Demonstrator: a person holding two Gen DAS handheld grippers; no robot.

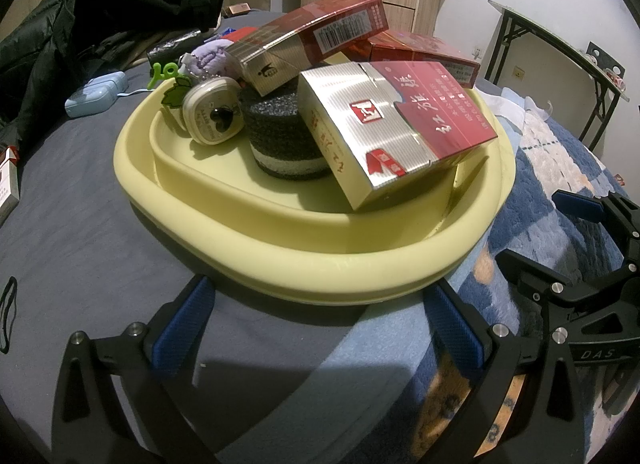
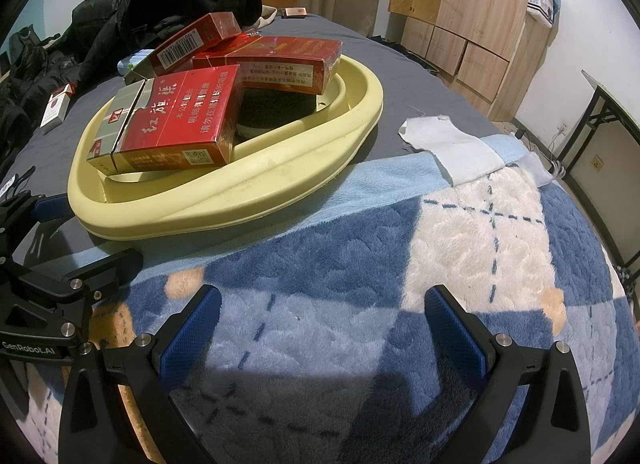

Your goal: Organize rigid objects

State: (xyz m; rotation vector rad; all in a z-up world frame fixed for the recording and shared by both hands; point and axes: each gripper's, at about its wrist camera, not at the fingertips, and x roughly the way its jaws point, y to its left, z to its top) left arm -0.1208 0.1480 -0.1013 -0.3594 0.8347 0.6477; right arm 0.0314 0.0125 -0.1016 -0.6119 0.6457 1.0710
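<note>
Yellow tray [image 1: 280,264] sits on the grey bedsheet [image 1: 80,191], stacked with red cigarette packs [image 1: 404,123] over a black foam cylinder [image 1: 280,135]. Left gripper [image 1: 320,328] spread wide, empty, at the tray's near rim. Right gripper [image 2: 320,328] spread, empty, over the blue blanket [image 2: 320,264]. Only the left view shows the round tin [image 1: 214,111]; only the right shows the white cloth [image 2: 448,143].

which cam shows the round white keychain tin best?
Left wrist view. The round white tin sits unobstructed inside the yellow tray, left of the black foam cylinder. In the right wrist view, the cigarette packs hide it completely.
</note>
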